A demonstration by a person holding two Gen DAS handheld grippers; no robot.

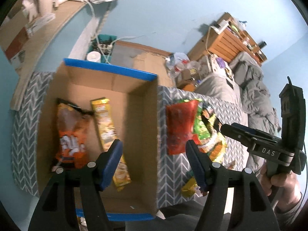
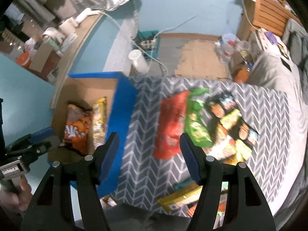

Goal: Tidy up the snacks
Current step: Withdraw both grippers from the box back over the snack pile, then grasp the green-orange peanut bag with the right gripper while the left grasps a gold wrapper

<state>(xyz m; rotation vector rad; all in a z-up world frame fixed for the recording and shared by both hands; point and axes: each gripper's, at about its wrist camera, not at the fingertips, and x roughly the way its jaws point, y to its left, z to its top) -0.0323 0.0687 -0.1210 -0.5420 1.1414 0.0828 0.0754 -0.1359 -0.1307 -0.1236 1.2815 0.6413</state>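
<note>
A cardboard box with a blue rim [image 1: 107, 71] holds an orange snack bag [image 1: 71, 134] and a long yellow packet [image 1: 107, 130]. My left gripper [image 1: 154, 163] hangs open above the box's right wall, with nothing between its fingers. On the grey chevron cloth [image 2: 146, 173] beside the box [image 2: 123, 104] lie a red bag [image 2: 171, 127], a green bag [image 2: 196, 127] and several small snack packs [image 2: 231, 134]. My right gripper [image 2: 150, 156] is open and empty over the cloth, between the box and the red bag. A hand [image 1: 279, 181] holds it at the right of the left wrist view.
A yellow packet [image 2: 179, 198] lies near the cloth's front edge. Behind the cloth stand a white canister [image 2: 138, 61], flat cardboard [image 2: 202, 59] and clutter. A grey bed [image 1: 250, 88] and wooden shelf [image 1: 227, 44] are to the right, a desk [image 1: 28, 38] to the left.
</note>
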